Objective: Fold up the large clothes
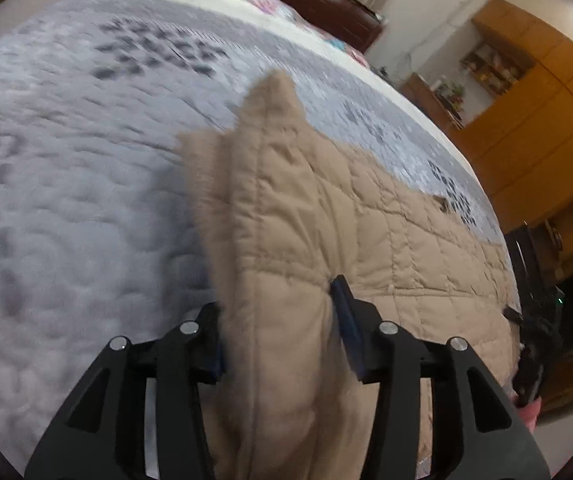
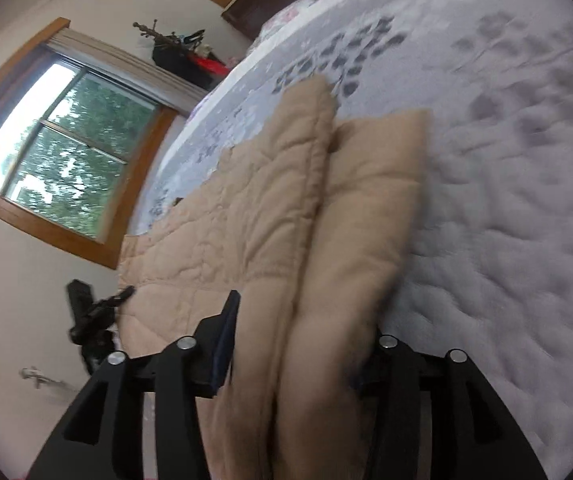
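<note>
I've got the left gripper [image 1: 278, 328] clamped on a thick fold of the tan quilted coat [image 1: 326, 220], jaws pinching it from both sides. Right gripper [image 2: 298, 344] likewise has a doubled-up bunch of the coat [image 2: 246, 216] between its jaws, gripped tight. The rest of the coat lies spread on the bed [image 1: 66, 180] over the grey patterned bedspread [image 2: 506, 200]. Window [image 2: 66, 152] off to the right gripper's left side.
</note>
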A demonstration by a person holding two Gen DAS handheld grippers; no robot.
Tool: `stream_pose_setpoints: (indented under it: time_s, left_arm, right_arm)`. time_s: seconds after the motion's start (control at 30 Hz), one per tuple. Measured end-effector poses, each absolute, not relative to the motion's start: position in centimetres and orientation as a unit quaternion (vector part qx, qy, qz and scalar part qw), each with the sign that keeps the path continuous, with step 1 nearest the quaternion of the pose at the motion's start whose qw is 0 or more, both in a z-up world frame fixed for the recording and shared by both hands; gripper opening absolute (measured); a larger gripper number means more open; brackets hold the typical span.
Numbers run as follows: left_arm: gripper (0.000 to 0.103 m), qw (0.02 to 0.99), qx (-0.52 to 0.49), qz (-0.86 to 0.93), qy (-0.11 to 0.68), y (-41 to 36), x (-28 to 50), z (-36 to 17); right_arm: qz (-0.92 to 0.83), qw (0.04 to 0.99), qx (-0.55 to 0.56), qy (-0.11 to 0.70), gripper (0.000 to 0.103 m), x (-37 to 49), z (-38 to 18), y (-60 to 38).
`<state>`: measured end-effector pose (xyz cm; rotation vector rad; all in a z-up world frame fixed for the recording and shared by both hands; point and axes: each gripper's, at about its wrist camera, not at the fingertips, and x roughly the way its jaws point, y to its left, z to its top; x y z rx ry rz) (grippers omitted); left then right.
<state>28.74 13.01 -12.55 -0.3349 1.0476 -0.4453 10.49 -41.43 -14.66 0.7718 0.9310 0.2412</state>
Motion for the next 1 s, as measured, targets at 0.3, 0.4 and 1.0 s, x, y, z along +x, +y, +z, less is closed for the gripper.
stream_pose_setpoints:
  time_s: [0.3,0.4,1.0]
  left_arm:
    - [0.045,0.888,-0.109,-0.163,0.416,15.3,21.8,-6.2]
    - [0.045,0.888,-0.091,-0.192,0.408,12.3,19.7,-6.2]
    - [0.044,0.872,-0.054,-0.193,0.447,8.7,18.5,-12.0]
  right_arm:
    - [0.054,0.884,0.228,0.404,0.047,3.7,-7.5,-38.3]
    - [0.079,0.885,0.199,0.414,0.04,3.8,-7.3,-35.2]
    - [0.086,0.847,0.21,0.48,0.021,5.1,-12.7,-32.7]
